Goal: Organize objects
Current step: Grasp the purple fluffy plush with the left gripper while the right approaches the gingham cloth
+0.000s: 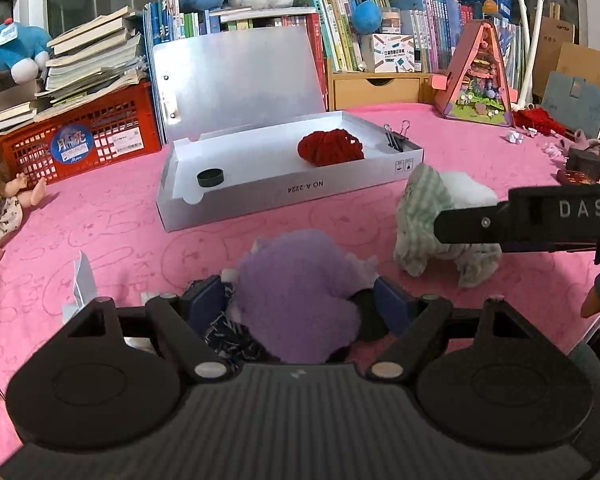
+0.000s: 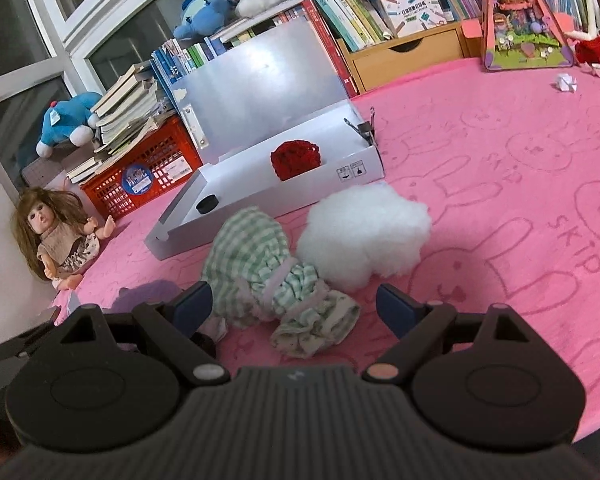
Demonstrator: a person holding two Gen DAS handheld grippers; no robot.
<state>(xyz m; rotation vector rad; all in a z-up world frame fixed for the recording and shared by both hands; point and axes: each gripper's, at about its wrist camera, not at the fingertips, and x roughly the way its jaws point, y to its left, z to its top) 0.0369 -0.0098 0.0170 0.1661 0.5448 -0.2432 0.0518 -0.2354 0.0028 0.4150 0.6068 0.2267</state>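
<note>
**Both tongs spread over soft things on the pink blanket**

The left gripper (image 1: 300, 300) has its jaws apart with a purple fluffy item (image 1: 300, 292) between them; whether the pads press it I cannot tell. The right gripper (image 2: 294, 306) stands wide apart around a green checked doll dress (image 2: 276, 276), not pinching it. White stuffing (image 2: 364, 232) lies just beside the dress. Behind, toward the blanket's (image 2: 520, 208) far edge, the open white box (image 1: 284, 196) holds red yarn (image 1: 331, 147) and a black disc (image 1: 210, 178).
</note>
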